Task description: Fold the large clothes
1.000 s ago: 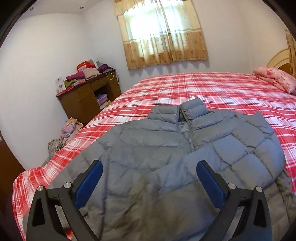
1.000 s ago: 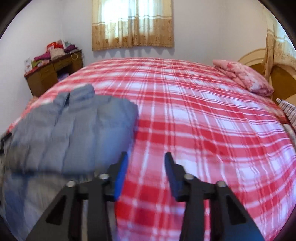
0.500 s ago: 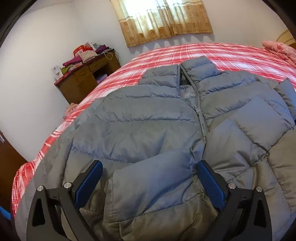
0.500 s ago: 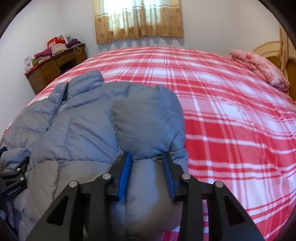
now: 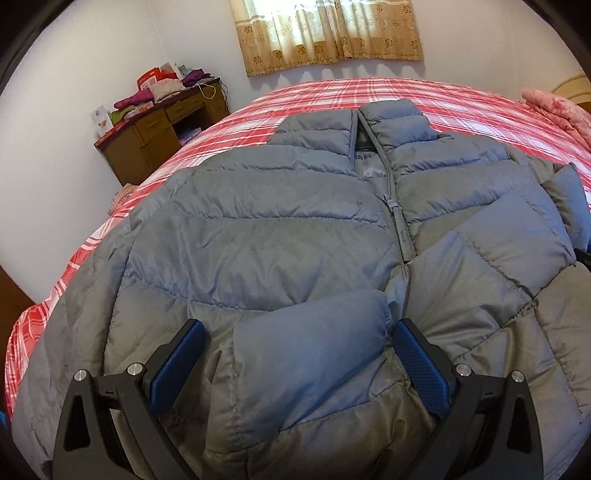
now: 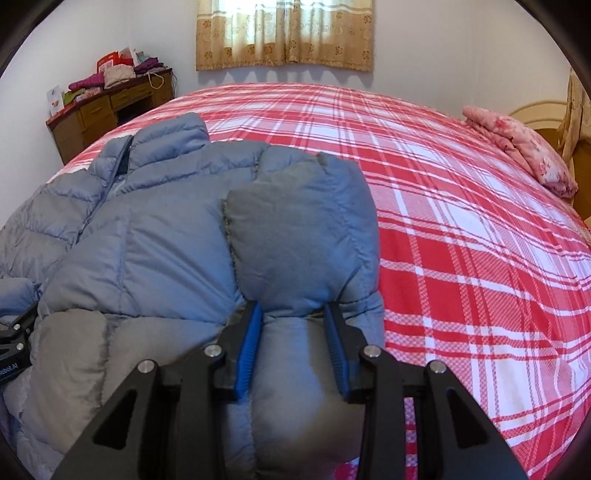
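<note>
A grey-blue puffer jacket [image 5: 266,236] lies front up on the red plaid bed [image 5: 332,96], zipped, collar toward the window. Both sleeves are folded in over the body. My left gripper [image 5: 297,354] is wide open, its blue pads on either side of the left sleeve's cuff [image 5: 306,332] without squeezing it. In the right wrist view the jacket [image 6: 147,251] fills the left half, and my right gripper [image 6: 293,332] is shut on the folded right sleeve [image 6: 299,240] at the jacket's right edge.
A wooden desk [image 5: 159,129] piled with clothes stands by the wall at far left. A pink folded quilt [image 6: 524,151] lies at the bed's far right by the headboard. Plaid bedspread [image 6: 461,240] stretches right of the jacket. A curtained window [image 6: 284,33] is behind.
Both grippers moved down and forward onto the jacket. The right gripper went from over bare bedspread to clamping the right sleeve. The left stayed open, now straddling the left cuff.
</note>
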Motion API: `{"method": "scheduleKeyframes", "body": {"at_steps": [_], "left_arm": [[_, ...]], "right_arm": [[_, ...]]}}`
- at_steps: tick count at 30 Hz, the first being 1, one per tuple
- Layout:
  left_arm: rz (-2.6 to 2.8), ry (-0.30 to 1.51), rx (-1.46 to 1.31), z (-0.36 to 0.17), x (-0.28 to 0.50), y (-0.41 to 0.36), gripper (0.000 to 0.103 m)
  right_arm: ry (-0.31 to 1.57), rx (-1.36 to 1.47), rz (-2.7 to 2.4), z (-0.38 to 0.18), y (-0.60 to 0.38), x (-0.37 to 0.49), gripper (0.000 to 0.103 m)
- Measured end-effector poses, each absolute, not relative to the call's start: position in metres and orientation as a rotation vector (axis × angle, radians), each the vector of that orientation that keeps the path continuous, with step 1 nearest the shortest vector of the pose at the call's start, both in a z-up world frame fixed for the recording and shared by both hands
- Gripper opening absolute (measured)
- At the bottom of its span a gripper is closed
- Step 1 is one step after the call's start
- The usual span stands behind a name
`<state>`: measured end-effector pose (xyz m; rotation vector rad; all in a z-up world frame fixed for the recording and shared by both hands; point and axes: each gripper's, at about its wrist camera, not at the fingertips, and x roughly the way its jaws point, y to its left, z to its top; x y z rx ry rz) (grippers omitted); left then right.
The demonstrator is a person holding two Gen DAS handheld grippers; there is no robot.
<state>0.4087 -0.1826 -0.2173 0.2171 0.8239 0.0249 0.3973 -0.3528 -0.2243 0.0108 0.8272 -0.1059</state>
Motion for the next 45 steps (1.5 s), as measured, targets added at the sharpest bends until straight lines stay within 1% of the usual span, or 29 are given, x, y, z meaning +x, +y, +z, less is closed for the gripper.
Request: {"method": "scheduleKeyframes", "body": {"at_steps": [4, 6, 9, 12, 14, 21, 26, 38, 39, 40, 42, 43, 44, 45], "left_arm": [[0.021, 0.823, 0.21, -0.219, 0.408, -0.183, 0.102], [0.02, 0.824, 0.209, -0.219, 0.408, -0.182, 0.102], [0.019, 0.824, 0.206, -0.219, 0.408, -0.182, 0.102], [0.016, 0.824, 0.2, -0.219, 0.409, -0.182, 0.102], [0.017, 0.823, 0.202, -0.219, 0.408, -0.181, 0.102], [0.013, 0.823, 0.197, -0.219, 0.408, -0.18, 0.102], [0.01, 0.824, 0.195, -0.219, 0.407, -0.178, 0.102], [0.01, 0.837, 0.197, -0.221, 0.41, -0.179, 0.102], [0.0, 0.85, 0.178, -0.221, 0.412, -0.177, 0.102], [-0.012, 0.86, 0.164, -0.219, 0.414, -0.174, 0.102], [-0.026, 0.88, 0.184, -0.211, 0.412, -0.167, 0.102], [-0.012, 0.864, 0.198, -0.202, 0.406, -0.16, 0.102], [0.002, 0.835, 0.203, -0.191, 0.397, -0.151, 0.102], [0.004, 0.793, 0.194, -0.176, 0.383, -0.134, 0.102]], "right_arm": [[0.839, -0.017, -0.112, -0.222, -0.349, 0.399, 0.04], [0.839, -0.044, -0.119, -0.212, -0.347, 0.395, 0.04], [0.748, -0.057, -0.104, -0.181, -0.338, 0.38, 0.04], [0.696, -0.076, -0.039, -0.162, -0.315, 0.369, 0.04], [0.701, -0.094, 0.0, -0.164, -0.301, 0.37, 0.04], [0.798, -0.138, 0.043, -0.214, -0.276, 0.378, 0.039], [0.842, -0.123, 0.041, -0.222, -0.282, 0.385, 0.039], [0.842, -0.184, 0.006, -0.228, -0.273, 0.388, 0.04], [0.843, -0.183, 0.002, -0.227, -0.273, 0.388, 0.041], [0.844, -0.183, -0.004, -0.227, -0.273, 0.388, 0.044], [0.854, -0.15, -0.005, -0.222, -0.28, 0.387, 0.057], [0.858, -0.132, 0.003, -0.219, -0.284, 0.384, 0.073], [0.848, -0.093, 0.028, -0.212, -0.29, 0.376, 0.08], [0.827, -0.066, 0.037, -0.205, -0.294, 0.365, 0.08]]}}
